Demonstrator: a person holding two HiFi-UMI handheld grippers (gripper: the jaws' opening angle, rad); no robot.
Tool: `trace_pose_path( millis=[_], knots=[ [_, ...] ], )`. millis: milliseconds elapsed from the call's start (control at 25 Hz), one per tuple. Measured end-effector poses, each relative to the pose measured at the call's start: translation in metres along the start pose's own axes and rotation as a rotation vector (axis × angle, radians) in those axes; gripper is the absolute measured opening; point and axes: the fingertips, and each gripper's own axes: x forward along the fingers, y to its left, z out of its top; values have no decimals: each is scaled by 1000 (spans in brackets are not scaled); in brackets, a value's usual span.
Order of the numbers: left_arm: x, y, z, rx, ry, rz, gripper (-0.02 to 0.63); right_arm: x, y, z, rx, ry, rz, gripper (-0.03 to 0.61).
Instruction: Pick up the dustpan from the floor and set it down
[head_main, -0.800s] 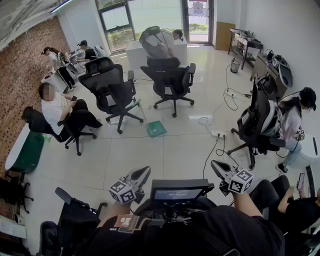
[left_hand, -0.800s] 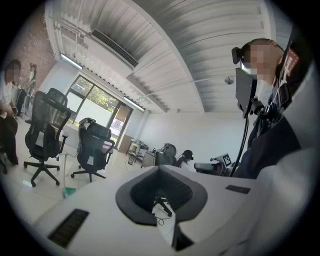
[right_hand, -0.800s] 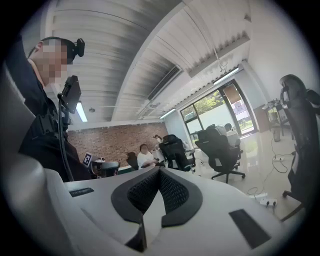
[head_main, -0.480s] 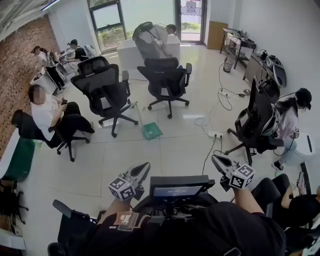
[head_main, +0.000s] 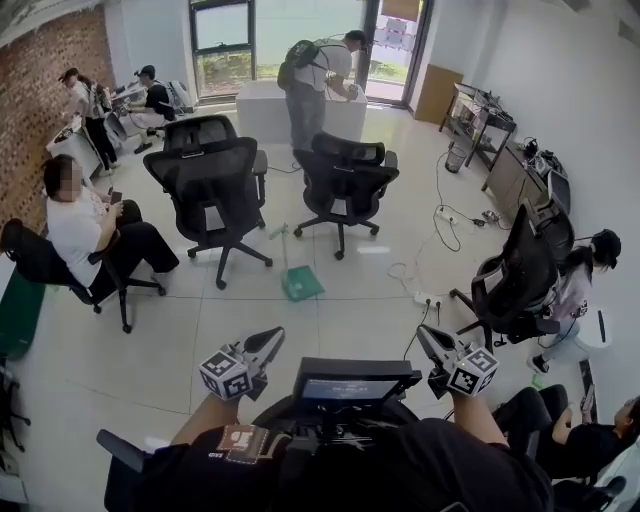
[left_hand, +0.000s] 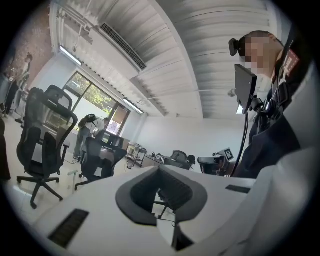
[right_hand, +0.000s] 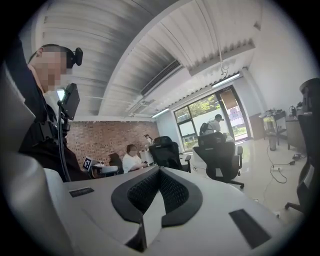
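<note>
The green dustpan (head_main: 301, 284) lies on the pale tiled floor in the head view, its long handle slanting up toward the black chairs. It is well ahead of both grippers. My left gripper (head_main: 271, 339) is held low at the bottom left, shut, with nothing in it. My right gripper (head_main: 428, 336) sits at the bottom right, also shut and empty. In the left gripper view the dark pads (left_hand: 161, 172) meet at the tip. The right gripper view shows its pads (right_hand: 160, 174) closed together the same way.
Two black office chairs (head_main: 215, 180) (head_main: 345, 178) stand just behind the dustpan. A seated person (head_main: 80, 220) is at the left, another chair (head_main: 520, 280) and person at the right. A power strip with cables (head_main: 425, 297) lies right of the dustpan. Someone stands at a white counter (head_main: 265, 105).
The head view has shifted, and the dustpan now sits lower and nearer in the picture. Both grippers stay shut and low in front. The person at the counter has straightened up.
</note>
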Motion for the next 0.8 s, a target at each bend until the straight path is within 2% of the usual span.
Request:
trace_pose_path(
  millis=[160, 320, 480, 640, 800],
  knots=[
    [11, 65, 10, -27, 10, 13, 9, 72, -21, 3, 5, 27, 13, 9],
    [51, 126, 16, -36, 22, 46, 9, 139, -74, 6, 18, 34, 49, 9],
    [145, 159, 30, -6, 9, 113, 9, 176, -177, 27, -15, 39, 131, 9],
    [254, 183, 62, -26, -42, 240, 8, 217, -285, 66, -40, 64, 277, 9],
    [357, 188, 76, -20, -42, 268, 9, 234, -371, 105, -75, 58, 371, 9]
  ],
)
